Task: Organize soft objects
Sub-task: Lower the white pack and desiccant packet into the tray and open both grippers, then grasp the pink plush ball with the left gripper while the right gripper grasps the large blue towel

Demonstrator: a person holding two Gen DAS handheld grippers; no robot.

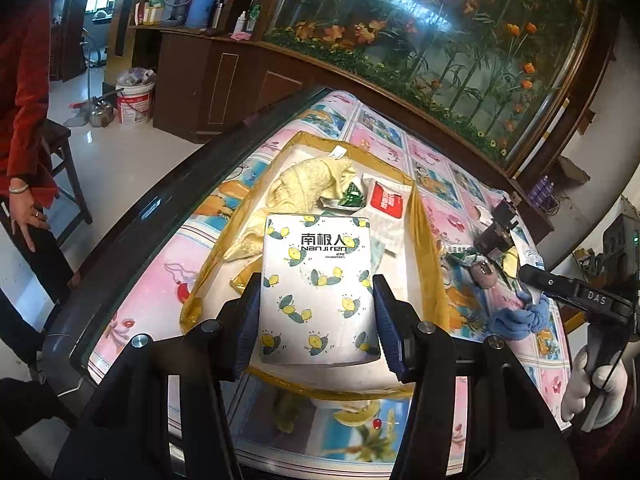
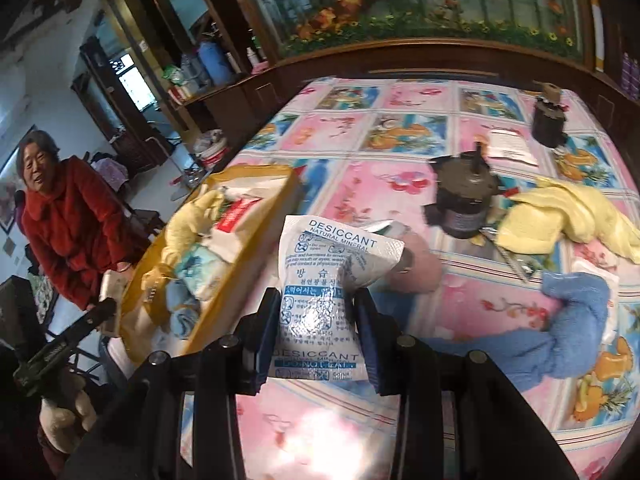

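The left hand-held gripper (image 1: 316, 312) holds a white tissue pack (image 1: 318, 280) printed with lemons, its ribbed blue pads pressed on the pack's two long sides. The pack hangs over the near half of a shallow cardboard box (image 1: 430, 248) wrapped in glossy yellow-brown tape, whose low walls ring it on all sides. Further in lie a nubbly pale yellow towel (image 1: 308, 182), a small green-printed packet (image 1: 352, 194) and a red and white sachet (image 1: 386, 200); bare white floor shows mostly at the box's right side.

The right hand-held gripper (image 2: 316, 316) grips a crinkled white desiccant bag (image 2: 324, 280) with blue print, pinched at its lower half while the top fans out and bends to the right. It is over the bench (image 2: 348, 184), just right of the box's (image 2: 256, 264) near wall.

The bench wears a smooth plastic cloth of pink and blue picture squares. Its dark, rounded edge runs close along the box's left side. To the right lie a blue terry towel (image 2: 576, 320), a folded yellow cloth (image 2: 568, 216), two dark cylindrical motor-like parts (image 2: 464, 204) and a pinkish round thing, blurred. Open cloth lies between the box and these.

A person in a red coat (image 2: 68, 224) stands beyond the bench's left edge.
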